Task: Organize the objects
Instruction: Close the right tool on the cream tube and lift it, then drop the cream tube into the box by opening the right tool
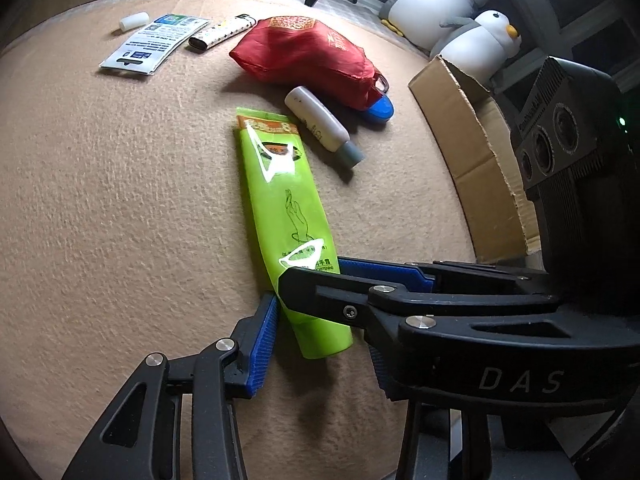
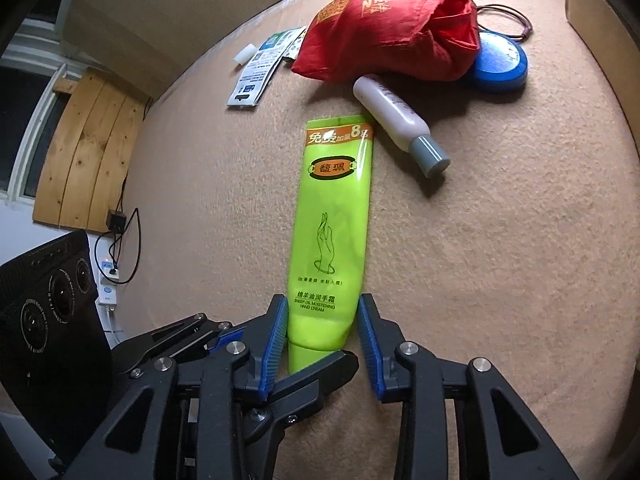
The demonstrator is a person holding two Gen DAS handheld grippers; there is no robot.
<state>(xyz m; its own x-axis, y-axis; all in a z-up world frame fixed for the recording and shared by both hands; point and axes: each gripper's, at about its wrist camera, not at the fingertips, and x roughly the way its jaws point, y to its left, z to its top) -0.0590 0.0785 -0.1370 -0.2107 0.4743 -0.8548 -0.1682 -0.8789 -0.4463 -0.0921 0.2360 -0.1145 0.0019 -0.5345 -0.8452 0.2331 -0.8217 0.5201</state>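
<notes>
A lime-green hand cream tube (image 1: pixel 284 208) (image 2: pixel 332 216) lies flat on the tan felt table (image 1: pixel 120 200), cap end towards me. My right gripper (image 2: pixel 323 320) (image 1: pixel 312 274) reaches over that cap end, and its blue pads touch both sides of the tube. My left gripper (image 1: pixel 320 332) straddles the same end from the other side. Its left pad rests beside the tube, and a gap shows at its right pad, which the right gripper partly hides. One left finger (image 2: pixel 328 364) crosses under the right gripper's jaws.
Beyond the tube lie a white bottle with a grey cap (image 1: pixel 320 124) (image 2: pixel 400 120), a red fabric pouch (image 1: pixel 308 56) (image 2: pixel 384 28) and a blue round tin (image 2: pixel 498 64). A leaflet (image 1: pixel 152 44), a lighter (image 1: pixel 222 32) and an open cardboard box (image 1: pixel 472 152) are further off.
</notes>
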